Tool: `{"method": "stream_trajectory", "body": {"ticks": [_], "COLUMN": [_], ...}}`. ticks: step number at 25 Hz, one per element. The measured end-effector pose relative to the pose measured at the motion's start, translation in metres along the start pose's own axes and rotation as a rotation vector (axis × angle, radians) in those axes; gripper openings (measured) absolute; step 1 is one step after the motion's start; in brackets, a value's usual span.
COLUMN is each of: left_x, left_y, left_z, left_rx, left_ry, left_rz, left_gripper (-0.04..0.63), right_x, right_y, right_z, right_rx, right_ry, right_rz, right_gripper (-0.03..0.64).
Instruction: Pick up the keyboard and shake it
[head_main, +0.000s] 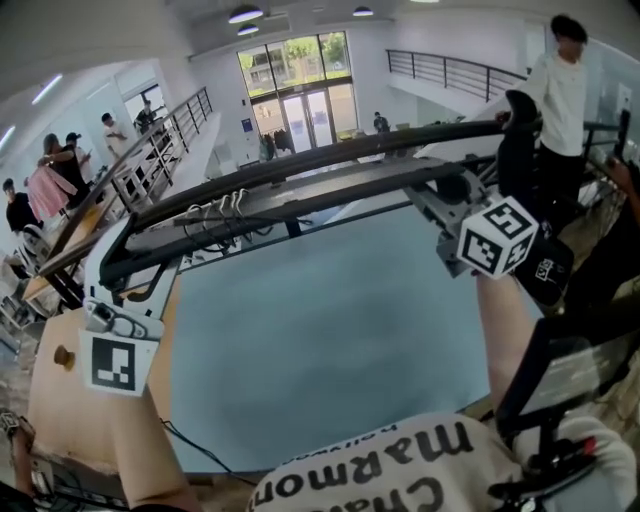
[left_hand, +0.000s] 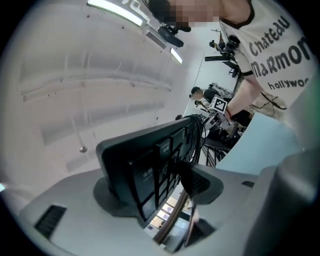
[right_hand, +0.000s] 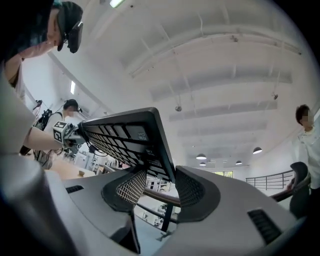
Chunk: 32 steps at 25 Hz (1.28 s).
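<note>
A black keyboard (head_main: 300, 190) hangs in the air above the blue-grey table (head_main: 320, 340), seen almost edge-on in the head view. My left gripper (head_main: 112, 272) is shut on its left end, my right gripper (head_main: 432, 198) on its right end. In the left gripper view the keyboard (left_hand: 145, 165) stands between the pads of the left gripper (left_hand: 160, 186), keys facing right, with its bundled cable (left_hand: 200, 131) behind. In the right gripper view the keyboard's edge (right_hand: 127, 140) is clamped between the mesh pads of the right gripper (right_hand: 157, 189). The left gripper's marker cube (right_hand: 62, 131) shows at the far end.
A wooden desk (head_main: 55, 400) lies left of the table. A black stand (head_main: 560, 385) rises at the lower right. A person in white (head_main: 560, 95) stands by a dark chair (head_main: 518, 140) at the back right. Other people stand by the railing (head_main: 150, 150) at the left.
</note>
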<state>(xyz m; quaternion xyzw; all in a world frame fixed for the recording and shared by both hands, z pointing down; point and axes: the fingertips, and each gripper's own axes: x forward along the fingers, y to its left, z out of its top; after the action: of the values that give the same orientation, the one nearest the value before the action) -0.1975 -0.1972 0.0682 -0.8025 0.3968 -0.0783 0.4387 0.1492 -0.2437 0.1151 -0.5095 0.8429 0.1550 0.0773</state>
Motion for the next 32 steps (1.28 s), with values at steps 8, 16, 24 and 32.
{"method": "stream_trajectory", "body": {"ticks": [8, 16, 24, 32], "left_x": [0.005, 0.006, 0.012, 0.011], "left_y": [-0.008, -0.016, -0.025, -0.032], "left_z": [-0.019, -0.047, -0.049, -0.055], "left_rx": [-0.093, -0.16, -0.18, -0.179], "left_ry": [0.033, 0.066, 0.077, 0.088], "left_rz": [-0.076, -0.115, -0.118, -0.122], "left_gripper": [0.247, 0.245, 0.245, 0.245], "right_x": [0.007, 0.014, 0.011, 0.01], "right_y": [-0.001, 0.006, 0.0, 0.001], "right_z": [-0.011, -0.035, -0.047, -0.061], "right_rx": [0.009, 0.018, 0.035, 0.042], "right_ry": [0.038, 0.085, 0.114, 0.139], "right_rz": [-0.013, -0.016, -0.028, -0.016], "right_gripper": [0.196, 0.196, 0.196, 0.196]}}
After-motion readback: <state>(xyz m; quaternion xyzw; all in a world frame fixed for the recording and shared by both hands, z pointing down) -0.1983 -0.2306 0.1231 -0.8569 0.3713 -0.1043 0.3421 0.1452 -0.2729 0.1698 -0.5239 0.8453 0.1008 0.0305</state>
